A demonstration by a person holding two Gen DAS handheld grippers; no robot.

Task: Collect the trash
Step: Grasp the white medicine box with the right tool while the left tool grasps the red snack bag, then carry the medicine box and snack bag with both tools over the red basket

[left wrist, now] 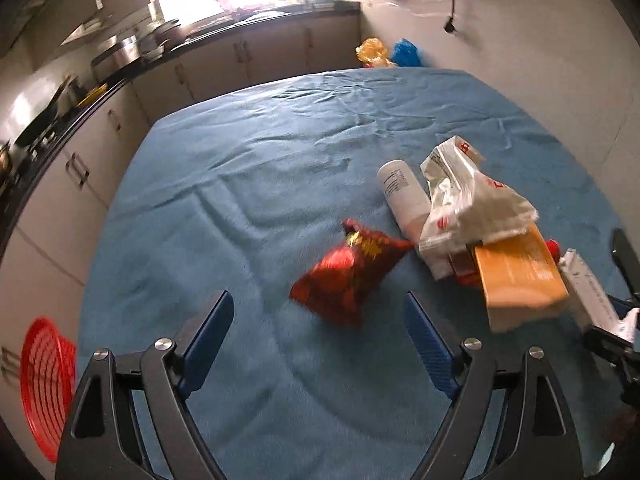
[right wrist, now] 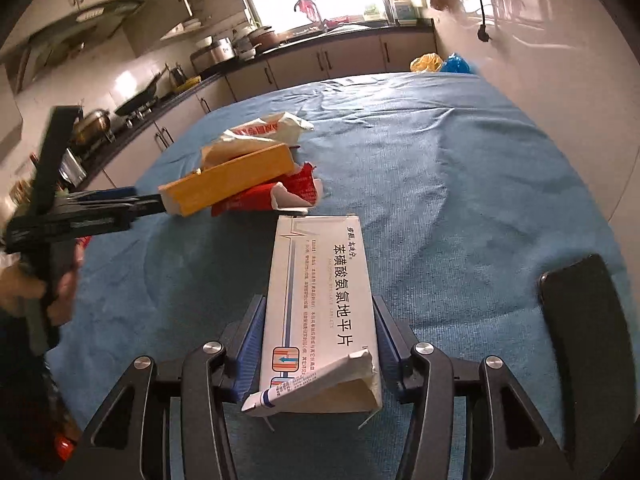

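Observation:
A shiny red snack bag (left wrist: 348, 276) lies on the blue tablecloth (left wrist: 260, 152) just ahead of my left gripper (left wrist: 318, 298), which stands open with nothing between its fingers. To the right is a heap: a white bottle (left wrist: 404, 196) on its side, a crumpled white plastic bag (left wrist: 468, 204), an orange box (left wrist: 520, 276) and a torn red wrapper (right wrist: 292, 192). My right gripper (right wrist: 320, 308) is shut on a long white medicine box (right wrist: 320, 300) with a torn near flap; both pads lie against its sides. That box (left wrist: 588, 292) shows at the right edge of the left wrist view.
A red plastic basket (left wrist: 44, 384) sits below the table's left edge. Kitchen counters with pots run along the left and the far side. Yellow (left wrist: 372, 52) and blue (left wrist: 406, 52) bags lie beyond the far edge. A black object (right wrist: 580, 340) stands at the right.

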